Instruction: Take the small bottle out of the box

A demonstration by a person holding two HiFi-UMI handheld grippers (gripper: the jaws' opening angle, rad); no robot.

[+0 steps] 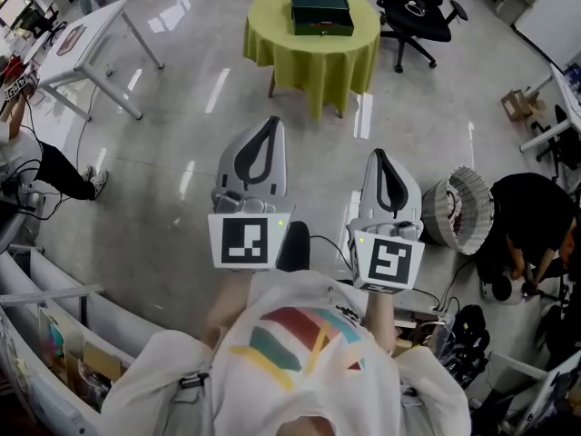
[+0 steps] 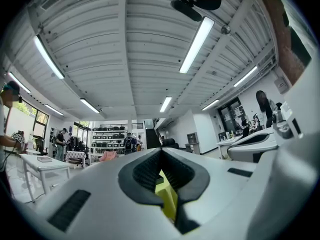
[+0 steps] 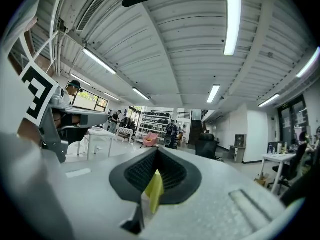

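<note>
Field notes, start of task.

- Left gripper (image 1: 270,122): jaws closed tip to tip, nothing held. The left gripper view shows only the hollow between the pads.
- Right gripper (image 1: 379,154): jaws also shut and empty, pads meeting at the tips.
- You hold both grippers close to your chest, side by side and pointing forward across open floor.
- Box (image 1: 320,12): dark green, straight ahead of both jaw pairs and well apart from them. It sits on the round table (image 1: 313,62) with the yellow-green cloth. The strip of that colour in each pad hollow is probably this cloth.
- Small bottle: not visible in any view. It is presumably inside the box. You cannot tell from here whether the lid is fully down.
- Key relation: the box lies roughly on the line midway between the two grippers, with its long side running across your line of approach.
- Neither gripper is clearly nearer. The left tips reach slightly further forward.
- Judgement: nothing is done yet. You must walk up to the table before either jaw can work.
</note>
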